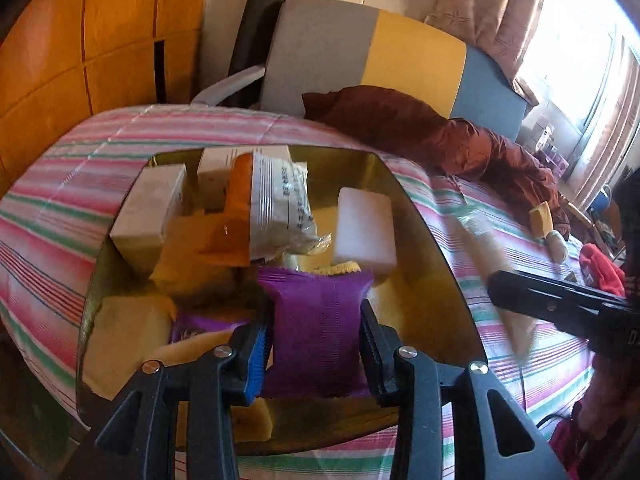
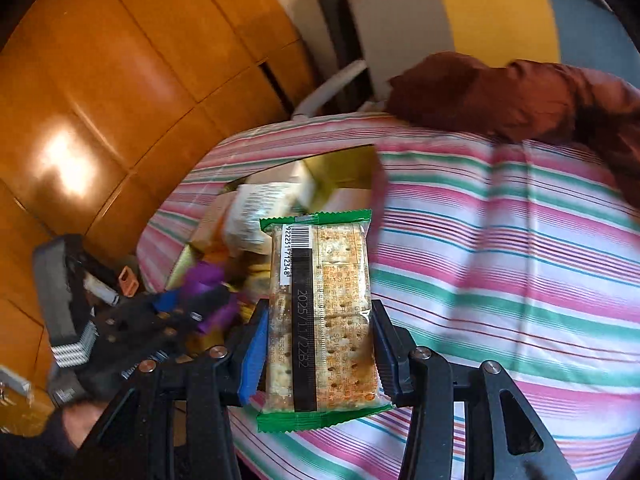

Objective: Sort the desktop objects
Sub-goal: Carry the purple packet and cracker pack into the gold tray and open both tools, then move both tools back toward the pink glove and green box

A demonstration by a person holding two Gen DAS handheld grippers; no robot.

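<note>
Left wrist view: my left gripper (image 1: 316,340) has its fingers clamped on a purple snack packet (image 1: 320,320), one pad pressed to each side. I hold the packet over a gold-lined box (image 1: 424,276) that sits on a bed with a pink, green and white striped cover (image 1: 520,344). Inside the box lie other things in a loose heap: a white carton (image 1: 148,212) at the far left, a white printed pouch (image 1: 280,204) leaning near the middle with an orange packet (image 1: 236,208) just beside it, a plain white block (image 1: 366,232) to the right, and pale yellow pieces (image 1: 124,340) at the near left. Another purple wrapper (image 1: 200,330) shows under my left finger. Beyond the bed stands a chair with a grey, yellow and blue back (image 1: 400,52), and a rust-brown garment (image 1: 460,140) lies across the far side of the cover. My right gripper (image 1: 560,304) enters from the right edge, blurred.

Right wrist view: my right gripper (image 2: 318,344) has its fingers clamped on a cracker pack (image 2: 324,320) with green sealed ends and a clear window showing square crackers; a barcode and a black date strip run along its length. I hold it above the striped cover, just right of the gold-lined box (image 2: 344,168). My left gripper (image 2: 192,308) shows at the lower left with the purple snack packet (image 2: 208,280) between its fingers, over the box. Orange wooden panels (image 2: 120,80) fill the left background.
</note>
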